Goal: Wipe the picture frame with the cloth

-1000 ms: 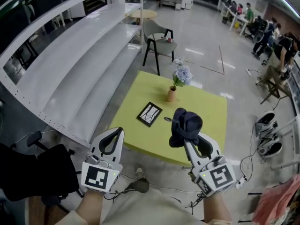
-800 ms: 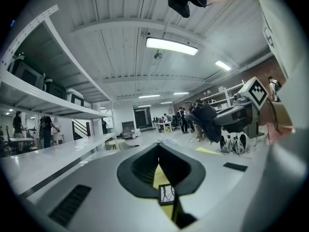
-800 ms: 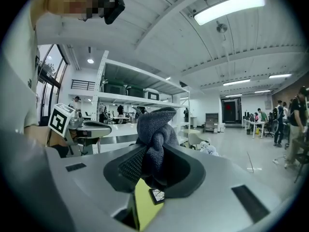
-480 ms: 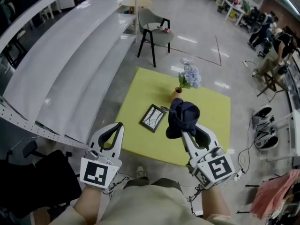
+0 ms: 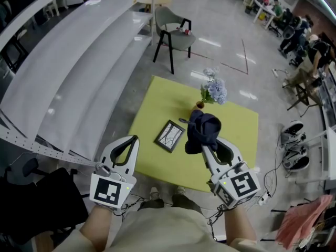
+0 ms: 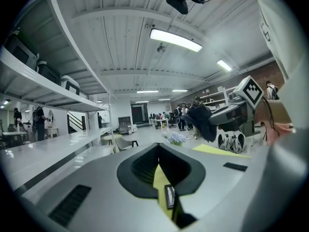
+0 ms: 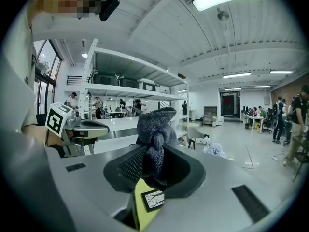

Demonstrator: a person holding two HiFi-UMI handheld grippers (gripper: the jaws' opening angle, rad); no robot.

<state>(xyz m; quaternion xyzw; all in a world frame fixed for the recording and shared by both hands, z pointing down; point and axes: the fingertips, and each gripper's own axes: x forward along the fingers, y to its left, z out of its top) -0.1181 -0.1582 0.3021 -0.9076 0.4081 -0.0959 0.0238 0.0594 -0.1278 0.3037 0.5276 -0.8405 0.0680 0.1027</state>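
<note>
The black picture frame (image 5: pixel 169 136) lies flat on the yellow table (image 5: pixel 231 125), far below both grippers. My right gripper (image 5: pixel 205 142) is shut on a dark blue cloth (image 5: pixel 203 129), which bunches up over its tips, just right of the frame in the head view. In the right gripper view the cloth (image 7: pixel 154 141) fills the jaws, and the frame (image 7: pixel 152 200) shows in the gap below. My left gripper (image 5: pixel 135 139) is shut with nothing in it, held left of the frame. Through its jaws a sliver of the frame (image 6: pixel 169 196) appears.
A small vase of pale blue flowers (image 5: pixel 212 92) stands at the table's far side. A grey chair (image 5: pixel 174 40) is on the floor beyond, and long white shelving (image 5: pixel 68 77) runs along the left. People sit at desks at the far right (image 5: pixel 304 41).
The view has shifted slightly, so the table sits a little lower and nearer. Both grippers stay raised above it, the right one still holding the cloth.
</note>
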